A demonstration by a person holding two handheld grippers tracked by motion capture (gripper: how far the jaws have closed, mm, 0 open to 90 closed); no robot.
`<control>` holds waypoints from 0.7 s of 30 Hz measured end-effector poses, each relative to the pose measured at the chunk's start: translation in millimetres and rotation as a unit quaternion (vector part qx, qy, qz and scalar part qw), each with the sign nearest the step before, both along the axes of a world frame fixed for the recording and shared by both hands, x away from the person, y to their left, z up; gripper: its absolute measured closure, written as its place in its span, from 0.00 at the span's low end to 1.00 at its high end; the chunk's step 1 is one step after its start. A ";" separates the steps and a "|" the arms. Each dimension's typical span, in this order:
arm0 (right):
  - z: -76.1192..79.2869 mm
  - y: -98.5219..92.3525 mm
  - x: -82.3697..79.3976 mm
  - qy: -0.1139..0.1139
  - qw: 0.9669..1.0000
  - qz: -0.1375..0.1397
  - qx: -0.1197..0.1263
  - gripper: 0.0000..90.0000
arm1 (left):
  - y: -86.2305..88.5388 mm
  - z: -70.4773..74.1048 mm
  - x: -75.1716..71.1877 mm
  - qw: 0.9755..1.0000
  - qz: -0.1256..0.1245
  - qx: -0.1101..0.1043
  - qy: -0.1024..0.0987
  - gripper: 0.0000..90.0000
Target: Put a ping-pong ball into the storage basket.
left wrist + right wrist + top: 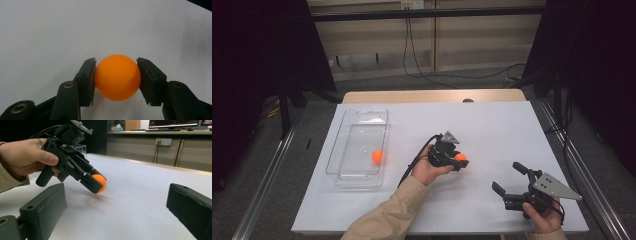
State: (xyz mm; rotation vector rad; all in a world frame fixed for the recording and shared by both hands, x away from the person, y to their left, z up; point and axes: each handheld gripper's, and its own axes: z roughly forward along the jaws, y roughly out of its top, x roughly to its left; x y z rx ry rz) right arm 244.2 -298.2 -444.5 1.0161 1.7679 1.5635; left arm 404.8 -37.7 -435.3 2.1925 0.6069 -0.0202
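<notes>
Bin (357, 170), at 9 o'clock of centre: one ball (377, 156) already inside. Second ball (460, 157), at centre, is clamped in the left gripper (457, 161), low over the table (492, 125); carrying it to the bin remains. Right gripper (508, 179), at 4 o'clock, stands wide open, empty. The left gripper view confirms both pads (86, 82) touching the second ball; the high view cannot.

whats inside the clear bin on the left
One orange ball lies in the clear bin, near its right wall. The rest of its floor looks bare. Nothing covers it, though glare on the plastic could hide something small.
</notes>
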 end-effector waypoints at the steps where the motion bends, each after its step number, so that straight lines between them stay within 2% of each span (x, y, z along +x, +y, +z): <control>1: 0.0 0.0 0.0 0.000 1.000 0.000 0.000 0.02 | 0.9 0.0 0.0 1.000 0.003 -0.002 0.000 0.57; 9: -0.1 0.2 0.1 0.000 1.000 -0.001 0.000 0.02 | 10.6 0.4 3.9 1.000 0.013 -0.004 0.005 0.57; 17: -0.5 0.5 0.4 0.001 1.000 0.001 -0.001 0.02 | 14.8 5.0 4.2 1.000 0.021 -0.017 0.010 0.57; 21: -0.3 0.4 0.2 0.000 1.000 0.000 -0.001 0.02 | 16.6 6.0 4.5 1.000 0.022 -0.015 0.014 0.57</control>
